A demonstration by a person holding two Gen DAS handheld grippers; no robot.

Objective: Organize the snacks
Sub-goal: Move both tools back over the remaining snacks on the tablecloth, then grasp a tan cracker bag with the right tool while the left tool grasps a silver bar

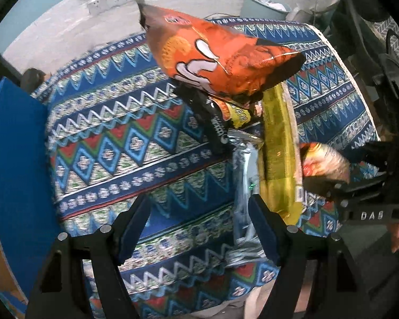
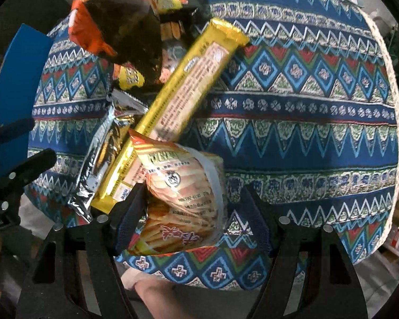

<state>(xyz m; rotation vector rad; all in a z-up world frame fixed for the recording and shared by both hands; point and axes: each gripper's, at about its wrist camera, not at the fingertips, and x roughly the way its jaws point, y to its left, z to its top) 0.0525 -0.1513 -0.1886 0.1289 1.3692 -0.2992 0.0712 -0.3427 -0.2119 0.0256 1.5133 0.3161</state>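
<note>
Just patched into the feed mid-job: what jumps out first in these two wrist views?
A puffed orange snack bag looms at the top of the left wrist view, above the blue patterned tablecloth. In the right wrist view a long gold packet runs diagonally through the pile beside a silver packet. A pale snack bag sits between the right claw fingers, jaws apart.

Woven matt tablecloth (image 2: pixel 292 111) — glossy foil snack wrappers: gold bar (image 2: pixel 178 101), silver pack (image 2: pixel 98 159).
</note>
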